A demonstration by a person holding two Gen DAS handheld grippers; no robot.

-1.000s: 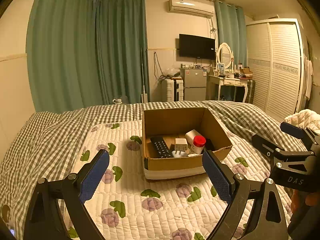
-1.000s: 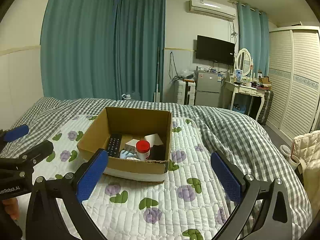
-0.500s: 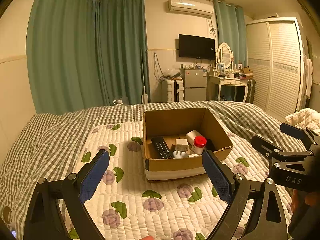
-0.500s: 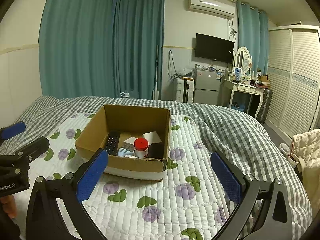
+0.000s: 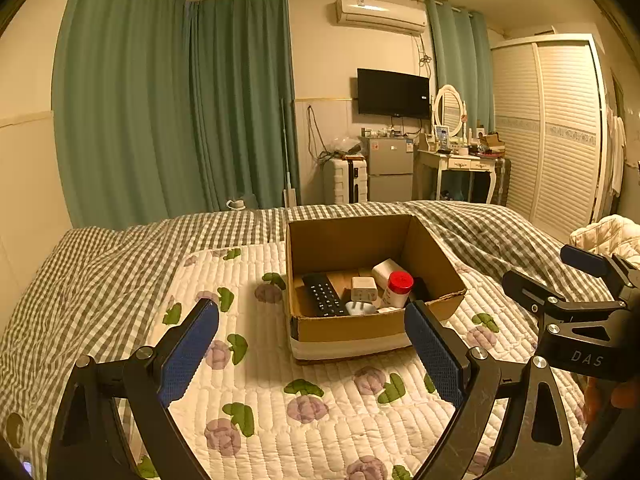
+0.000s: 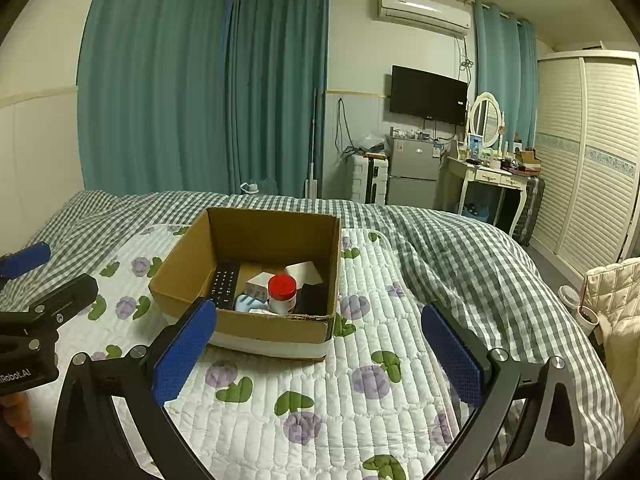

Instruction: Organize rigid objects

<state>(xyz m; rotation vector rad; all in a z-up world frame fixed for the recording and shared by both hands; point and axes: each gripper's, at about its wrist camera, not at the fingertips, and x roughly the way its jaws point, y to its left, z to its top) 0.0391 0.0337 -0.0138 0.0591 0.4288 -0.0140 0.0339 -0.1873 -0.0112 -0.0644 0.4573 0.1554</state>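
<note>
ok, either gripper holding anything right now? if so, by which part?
Nothing held. Left gripper and right gripper are both open and empty, short of the cardboard box; the items still lie inside it.

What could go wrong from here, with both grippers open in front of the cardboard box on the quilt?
1. The red-capped bottle stands upright, crowded by the remote and a white adapter; reaching in could tip it.
2. The cardboard box sits on a soft quilt, so a nudge may slide or tilt it.
3. The left gripper and right gripper point at the same box and could collide.
</note>
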